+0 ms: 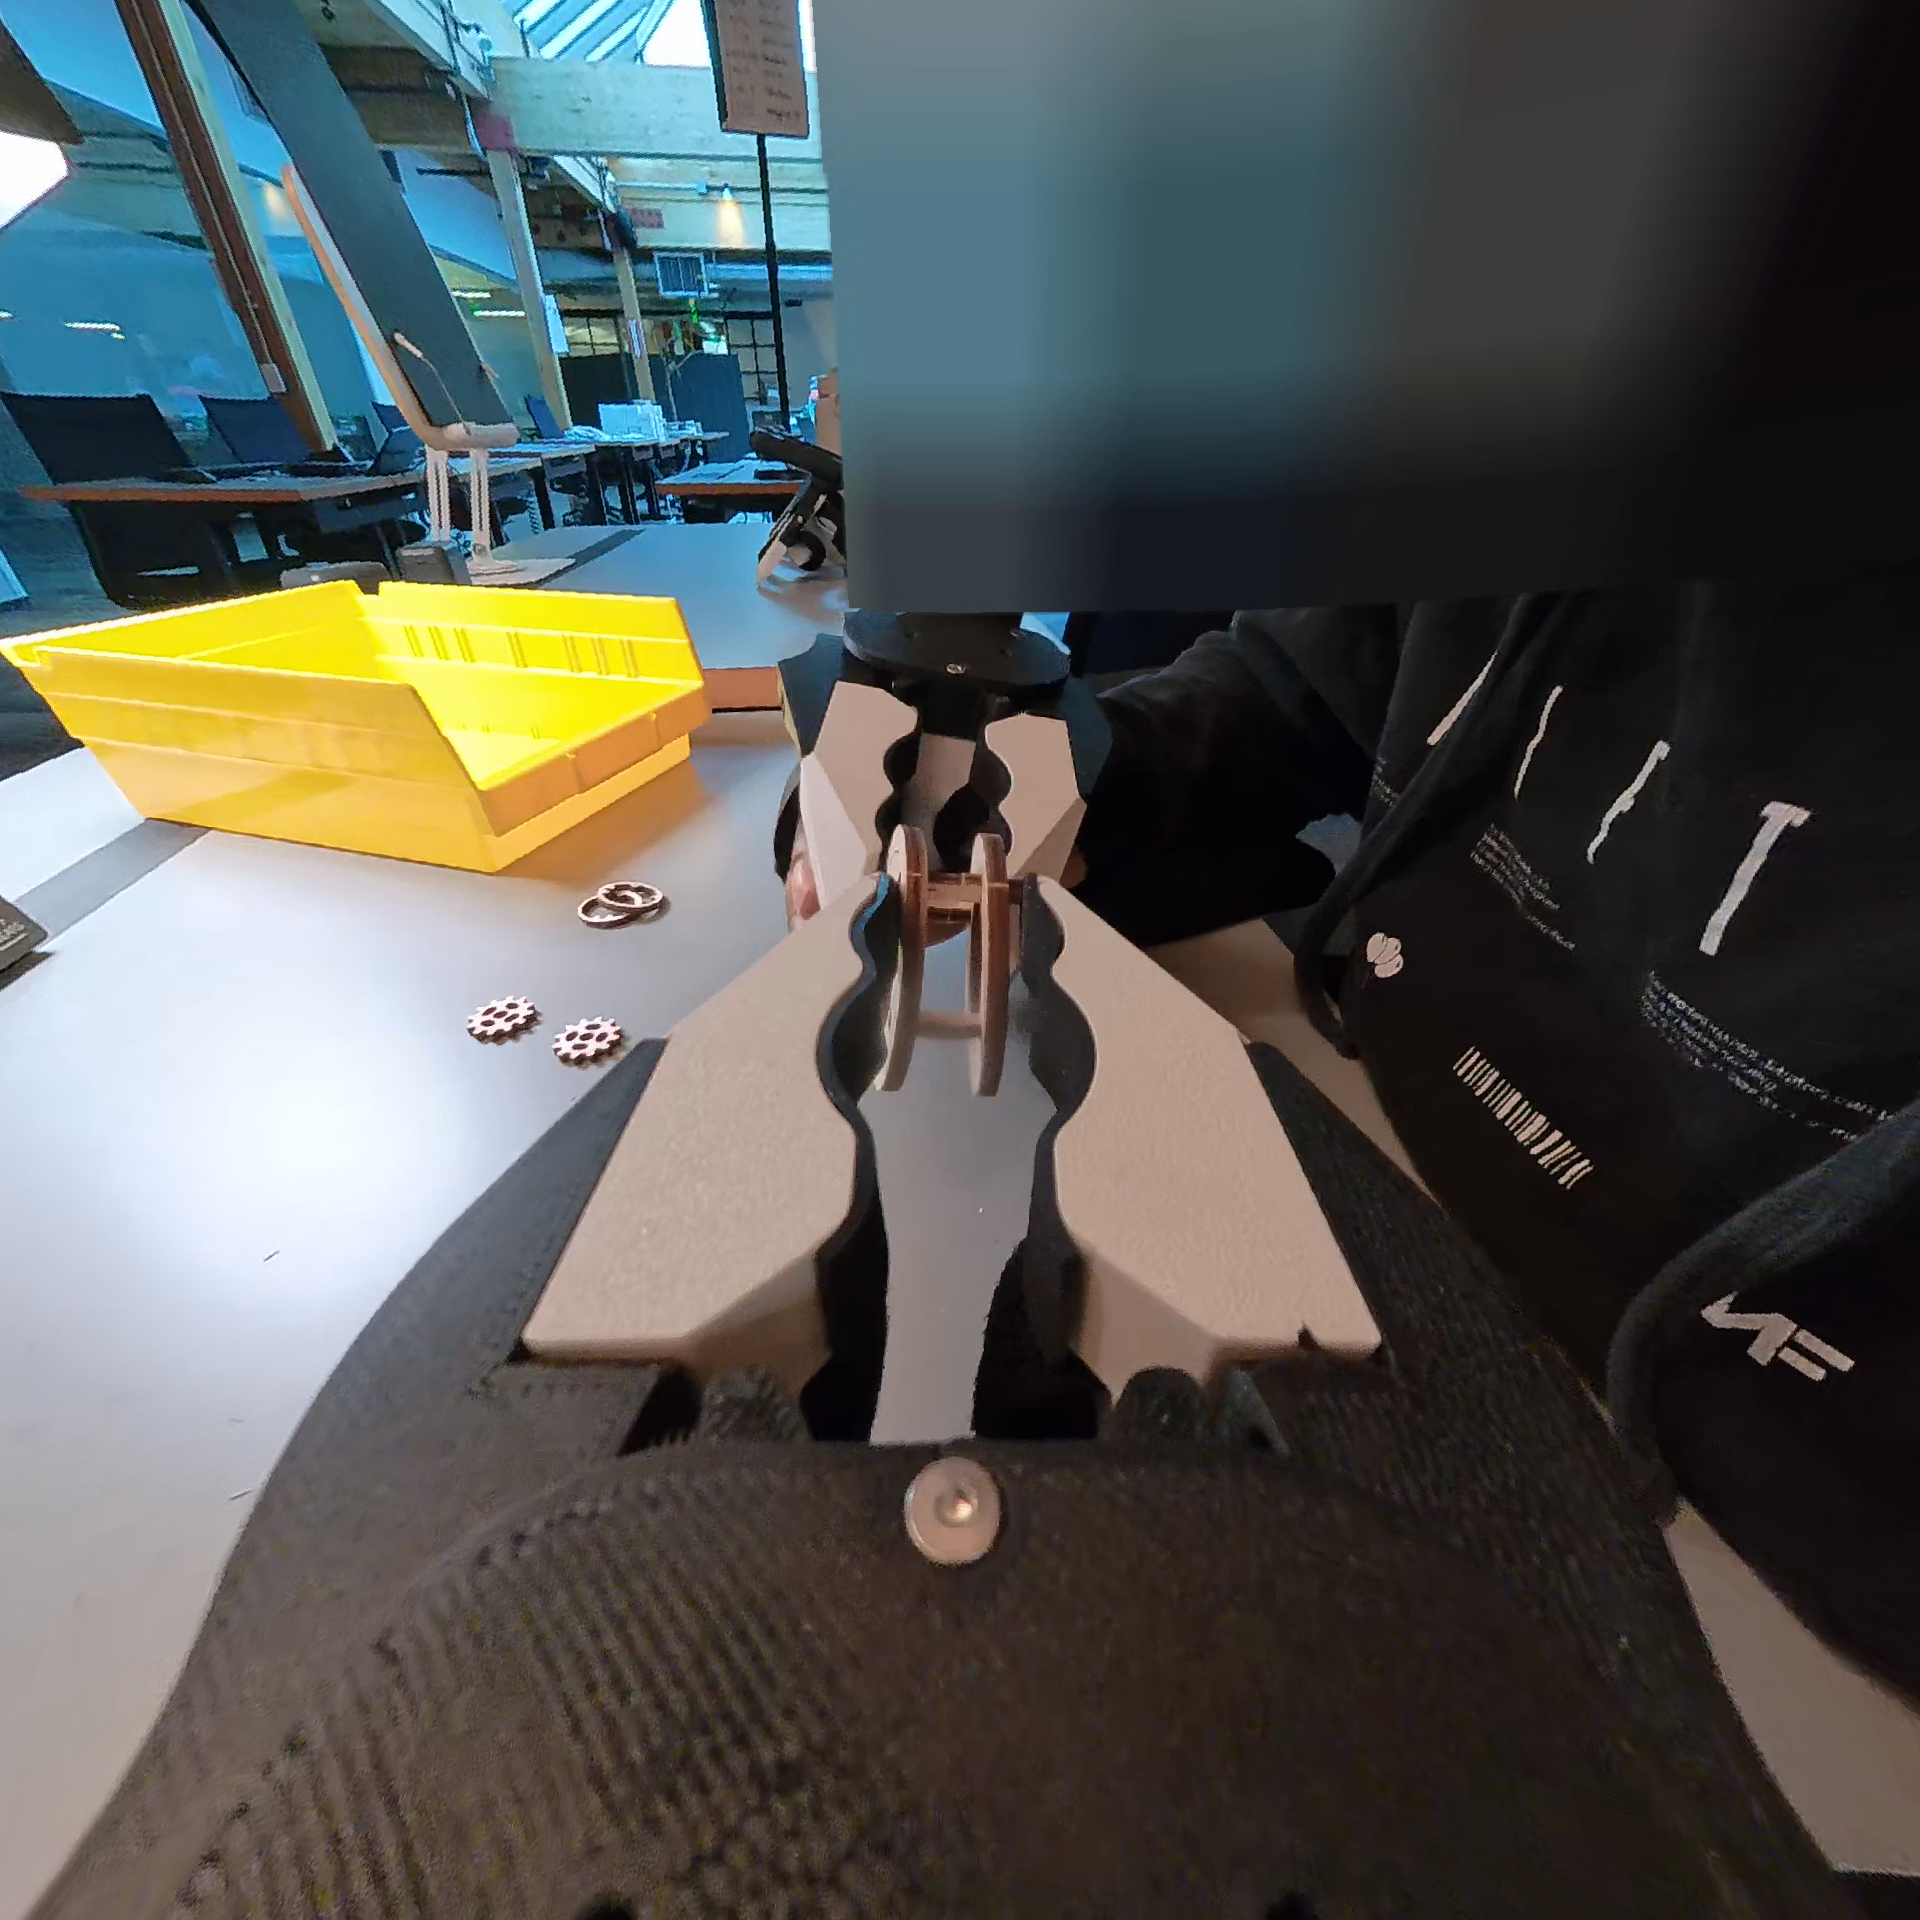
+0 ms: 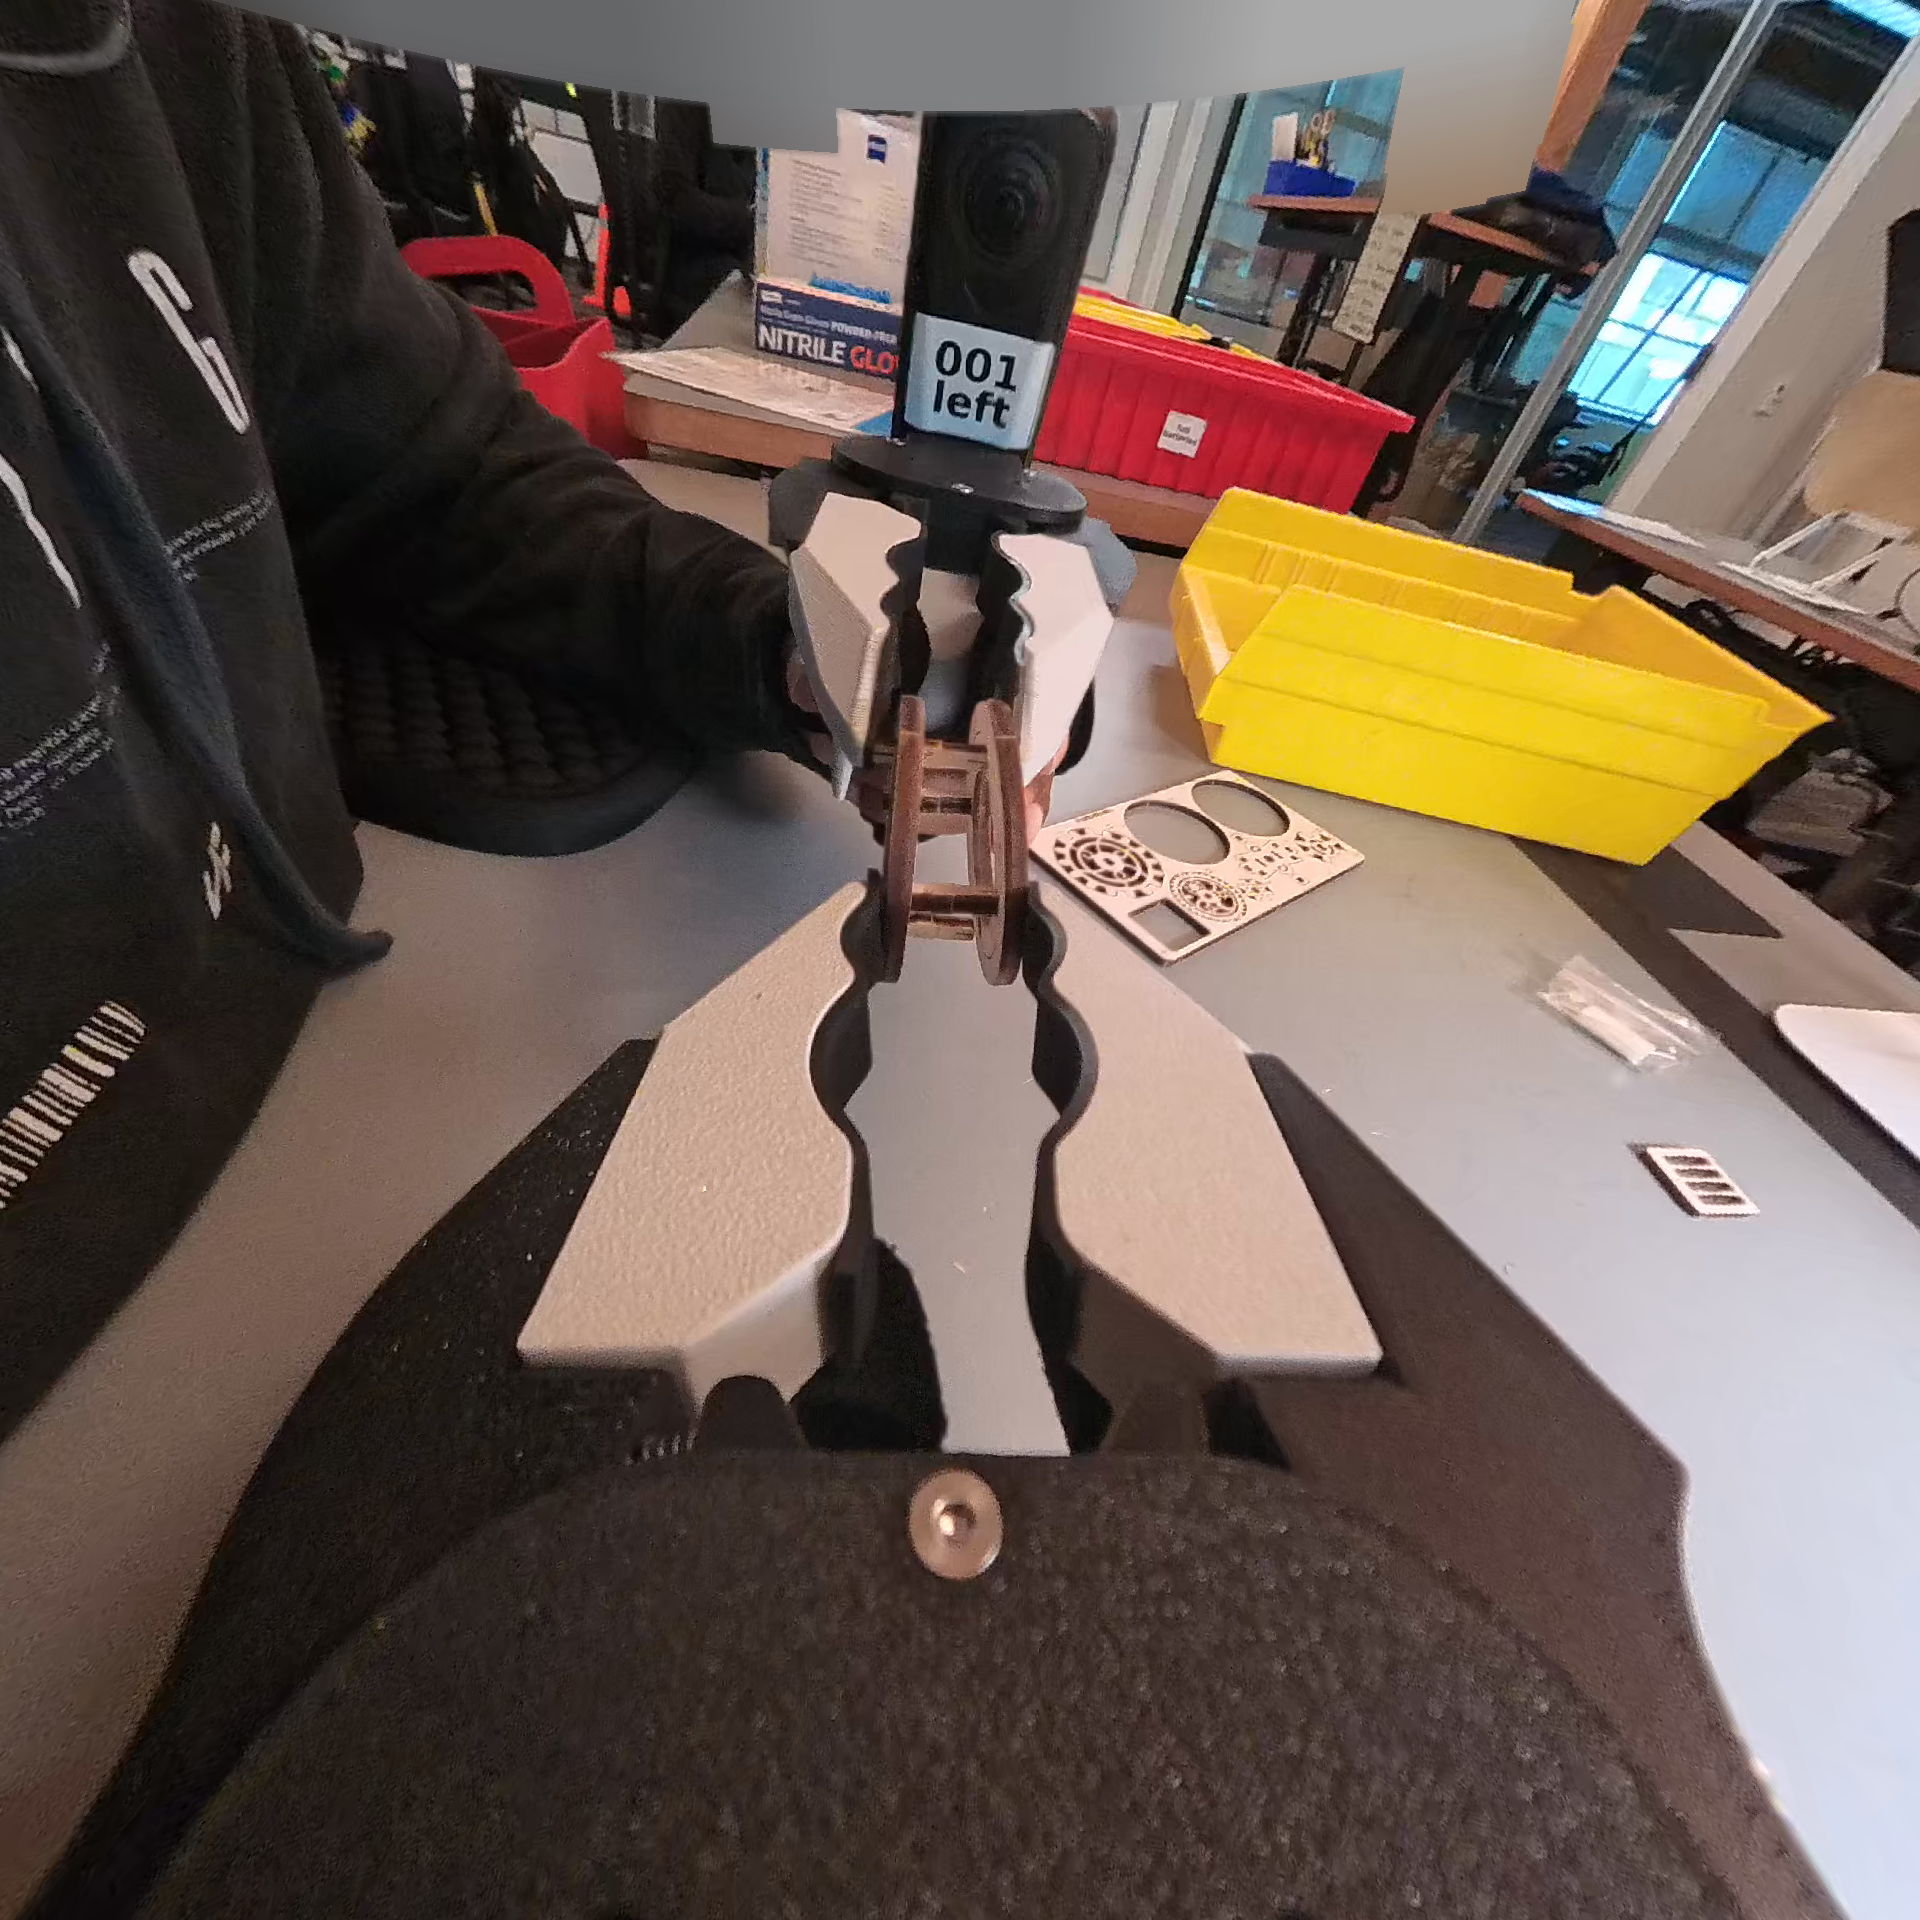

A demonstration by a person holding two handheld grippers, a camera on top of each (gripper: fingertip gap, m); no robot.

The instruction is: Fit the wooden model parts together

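Grippers meet above a grey table (image 1: 312, 1195): left gripper (image 1: 951, 904) and right gripper (image 2: 951, 914) both clamp the wooden model (image 1: 951, 956), two gears (image 1: 545, 1029) lying beside it.

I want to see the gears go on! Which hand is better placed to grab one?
Probably left: the gears lie just beside its fingers, while the right view doesn't show them. Both hold the model.
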